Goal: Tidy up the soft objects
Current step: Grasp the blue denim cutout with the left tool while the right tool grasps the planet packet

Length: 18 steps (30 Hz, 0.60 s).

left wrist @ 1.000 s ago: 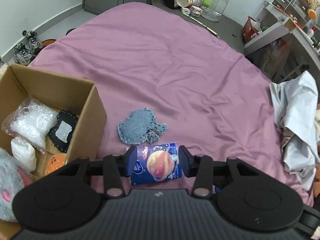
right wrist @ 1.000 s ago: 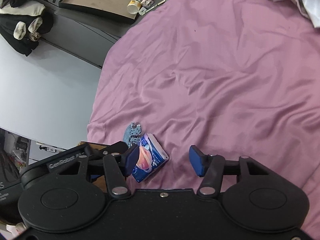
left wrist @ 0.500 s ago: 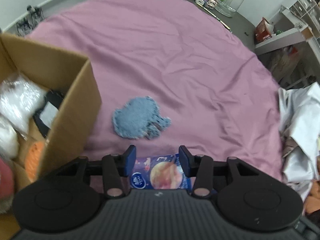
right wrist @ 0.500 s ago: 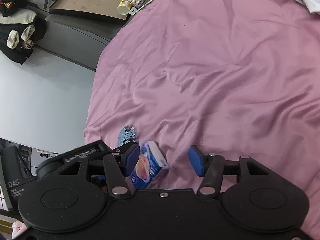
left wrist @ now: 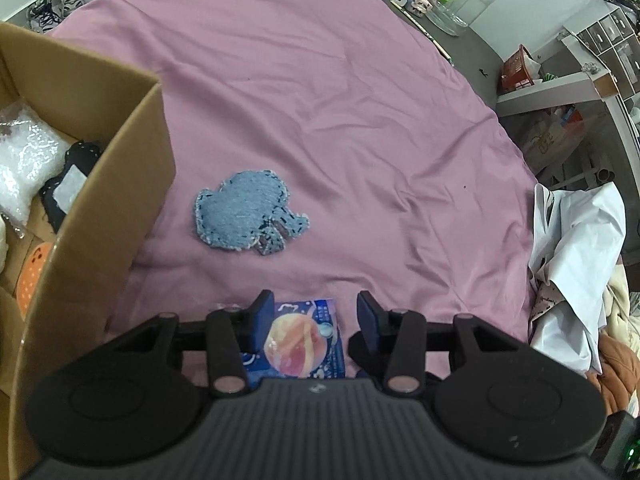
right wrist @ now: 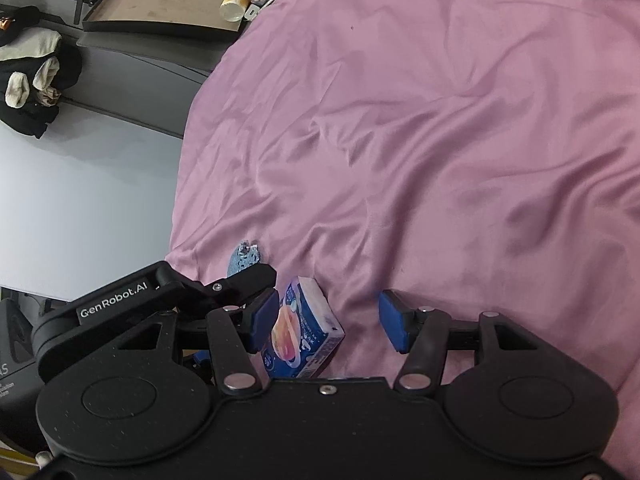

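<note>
Currently —
left claw point(left wrist: 316, 318): part open, tissue pack point(left wrist: 303, 342) between its pads, grip unclear
right claw point(right wrist: 328, 316): part open, holding nothing
denim patch point(left wrist: 246, 214): flat on bed point(left wrist: 320, 100), beside cardboard box point(left wrist: 120, 184)

A pink-sheeted bed point(left wrist: 320, 92) fills the room beside grey floor point(left wrist: 472, 48) and white walls point(right wrist: 80, 192).

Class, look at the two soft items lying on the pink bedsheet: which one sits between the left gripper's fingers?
The blue tissue packet printed with a planet. It sits between the left gripper fingers, while the denim patch lies farther out, beside the cardboard box.
</note>
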Tool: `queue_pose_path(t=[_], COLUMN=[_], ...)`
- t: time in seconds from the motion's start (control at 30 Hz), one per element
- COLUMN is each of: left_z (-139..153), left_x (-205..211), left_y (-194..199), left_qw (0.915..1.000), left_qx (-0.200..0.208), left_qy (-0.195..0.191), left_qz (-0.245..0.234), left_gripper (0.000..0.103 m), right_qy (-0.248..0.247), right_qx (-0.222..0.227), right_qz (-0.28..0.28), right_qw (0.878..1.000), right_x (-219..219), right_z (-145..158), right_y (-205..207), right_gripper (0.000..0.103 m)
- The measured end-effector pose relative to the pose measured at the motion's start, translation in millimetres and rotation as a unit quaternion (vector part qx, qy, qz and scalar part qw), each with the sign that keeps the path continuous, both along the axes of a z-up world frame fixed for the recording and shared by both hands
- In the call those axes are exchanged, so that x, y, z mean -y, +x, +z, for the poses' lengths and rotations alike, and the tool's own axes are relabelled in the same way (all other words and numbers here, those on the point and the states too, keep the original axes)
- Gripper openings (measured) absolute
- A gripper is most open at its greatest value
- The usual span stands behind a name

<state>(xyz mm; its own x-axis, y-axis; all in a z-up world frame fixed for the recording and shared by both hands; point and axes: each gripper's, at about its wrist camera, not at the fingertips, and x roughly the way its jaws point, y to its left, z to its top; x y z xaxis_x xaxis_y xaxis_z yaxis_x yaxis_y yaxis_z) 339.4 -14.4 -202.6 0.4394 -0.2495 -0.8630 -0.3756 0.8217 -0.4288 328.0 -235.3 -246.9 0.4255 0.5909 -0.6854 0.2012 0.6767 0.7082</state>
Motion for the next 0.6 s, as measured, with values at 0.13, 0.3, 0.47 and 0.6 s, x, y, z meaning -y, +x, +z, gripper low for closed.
queue_pose_path(t=[0.13,0.3,0.47,0.6], left_z=[-1.8,-1.3,1.9,3.9], left_x=[2.0,-1.2,-10.0,-15.3], left_y=[0.3,0.2,0.9,5.3], left_qw=[1.0000,1.0000,0.9994,0.9982], left_qx=[0.000,-0.002,0.004,0.016], left_qy=[0.001,0.004,0.035,0.058], left_qz=[0.000,-0.001,0.001,-0.002], left_gripper=[0.044,0.044,0.045,0.048], right_qy=[0.033,0.025,0.017,0.014], right_qx=[-0.020,-0.022,-0.022,-0.011], right_qz=[0.004,0.010,0.011,0.003], right_qw=[0.999,0.999,1.000,1.000], right_x=[-4.6,-11.4,-15.5,-12.7], right_z=[-6.8,-6.8,-11.4,-5.4], right_y=[-1.3,-4.8,-4.0,-5.6], right_gripper=[0.049,0.043,0.027,0.023])
